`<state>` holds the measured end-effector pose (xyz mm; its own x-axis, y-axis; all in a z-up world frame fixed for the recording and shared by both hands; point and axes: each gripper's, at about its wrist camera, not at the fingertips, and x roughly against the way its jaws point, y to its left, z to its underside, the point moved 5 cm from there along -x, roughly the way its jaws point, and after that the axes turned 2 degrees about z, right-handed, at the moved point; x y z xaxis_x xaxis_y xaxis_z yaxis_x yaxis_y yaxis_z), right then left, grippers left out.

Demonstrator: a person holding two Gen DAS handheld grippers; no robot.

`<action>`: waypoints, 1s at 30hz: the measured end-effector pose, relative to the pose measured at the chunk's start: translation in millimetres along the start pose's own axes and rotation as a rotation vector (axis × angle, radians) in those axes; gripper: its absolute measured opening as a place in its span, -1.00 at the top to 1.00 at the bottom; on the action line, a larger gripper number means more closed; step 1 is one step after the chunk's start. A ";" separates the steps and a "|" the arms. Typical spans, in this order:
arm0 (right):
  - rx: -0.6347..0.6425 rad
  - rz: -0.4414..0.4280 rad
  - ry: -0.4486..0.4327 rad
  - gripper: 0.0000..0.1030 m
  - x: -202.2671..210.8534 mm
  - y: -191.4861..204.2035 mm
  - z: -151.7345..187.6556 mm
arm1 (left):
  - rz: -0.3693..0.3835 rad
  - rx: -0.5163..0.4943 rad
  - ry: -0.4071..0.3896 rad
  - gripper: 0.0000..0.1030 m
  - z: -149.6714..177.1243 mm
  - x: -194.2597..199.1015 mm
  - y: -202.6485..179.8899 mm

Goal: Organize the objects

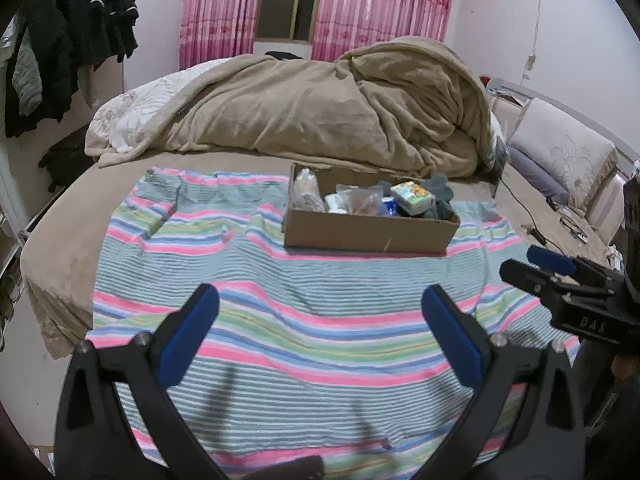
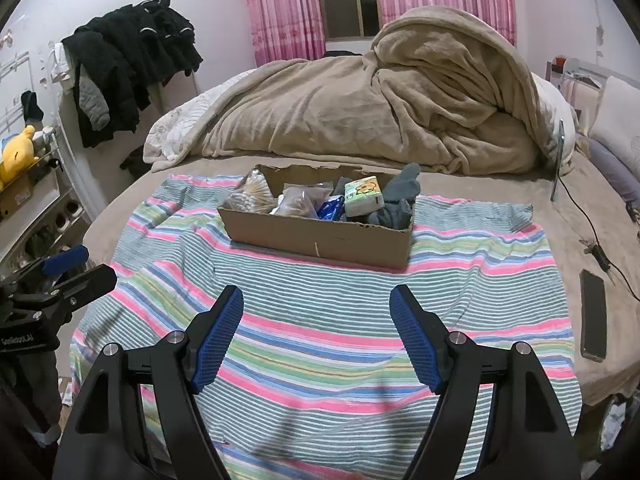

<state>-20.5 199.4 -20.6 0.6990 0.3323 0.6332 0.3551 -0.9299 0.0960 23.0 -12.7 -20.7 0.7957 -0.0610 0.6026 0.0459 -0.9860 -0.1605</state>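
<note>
Cardboard: one box (image 2: pixel 320 236) ahead of your two grippers, left (image 1: pixel 320 304) and right (image 2: pixel 316 300), both spread apart, empty. Inside: one tissue pack (image 2: pixel 363 196), grey socks (image 2: pixel 400 200), count unclear.

My left gripper (image 1: pixel 320 312) hangs over the striped towel (image 1: pixel 304 304) with its jaws spread wide and nothing between them. Farther on, I see the cardboard box (image 1: pixel 368 232) sitting on the towel, holding a tissue pack (image 1: pixel 412 197), grey socks (image 1: pixel 440 188) and clear bags (image 1: pixel 306 192). The right gripper (image 1: pixel 536 268) pokes in from the right edge. A beige blanket (image 1: pixel 320 108) is heaped on the far side of the bed (image 1: pixel 60 240).
</note>
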 end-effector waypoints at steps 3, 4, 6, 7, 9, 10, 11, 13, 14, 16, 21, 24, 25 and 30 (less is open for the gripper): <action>-0.008 -0.003 0.001 -0.52 -2.9 -2.9 -1.4 | 0.002 -0.004 0.006 -0.98 0.4 -4.3 -0.9; -0.009 -0.004 0.001 -0.52 -4.0 -3.0 -1.6 | 0.000 -0.006 0.007 -0.98 0.2 -5.6 -1.3; -0.009 -0.010 0.004 -0.53 -6.4 -3.3 -2.1 | 0.001 -0.004 0.007 -0.98 0.2 -6.9 -1.2; -0.008 -0.011 0.006 -0.52 -8.4 -3.8 -2.6 | 0.007 0.002 0.008 -0.98 0.3 -6.8 -1.3; -0.009 -0.013 0.006 -0.53 -9.5 -3.8 -2.8 | 0.029 0.018 0.002 -0.98 -0.2 -8.3 -1.1; -0.009 -0.011 0.006 -0.52 -9.4 -3.8 -2.7 | 0.021 0.015 -0.001 -0.98 -0.1 -9.0 -1.8; -0.009 -0.011 0.006 -0.52 -9.5 -4.0 -2.7 | 0.017 0.011 -0.001 -0.98 -0.5 -10.5 -2.3; -0.014 -0.011 0.008 -0.53 -11.6 -5.3 -1.6 | 0.019 0.010 0.007 -0.98 0.2 -13.4 -2.6; -0.016 -0.011 0.009 -0.53 -12.9 -5.7 -1.4 | 0.017 0.007 0.011 -0.98 0.8 -14.8 -3.1; -0.018 -0.010 0.010 -0.53 -14.7 -6.7 -0.8 | 0.019 0.000 0.015 -0.98 1.6 -16.2 -4.2; -0.017 -0.011 0.011 -0.53 -14.5 -7.7 -0.5 | 0.024 -0.004 0.017 -0.98 2.6 -17.4 -5.3; -0.019 -0.012 0.014 -0.53 -17.6 -9.2 1.7 | 0.048 0.018 0.018 -0.98 2.3 -18.1 -2.7; -0.020 -0.011 0.016 -0.53 -18.9 -9.8 2.1 | 0.050 0.023 0.020 -0.98 2.3 -18.5 -2.3; -0.025 -0.013 0.021 -0.53 -20.9 -12.6 4.8 | 0.036 0.024 0.018 -0.98 2.9 -19.8 0.5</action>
<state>-36.6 204.9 -38.7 0.6813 0.3409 0.6477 0.3477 -0.9295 0.1234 9.0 -11.5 -35.0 0.7859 -0.0991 0.6104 0.0324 -0.9791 -0.2006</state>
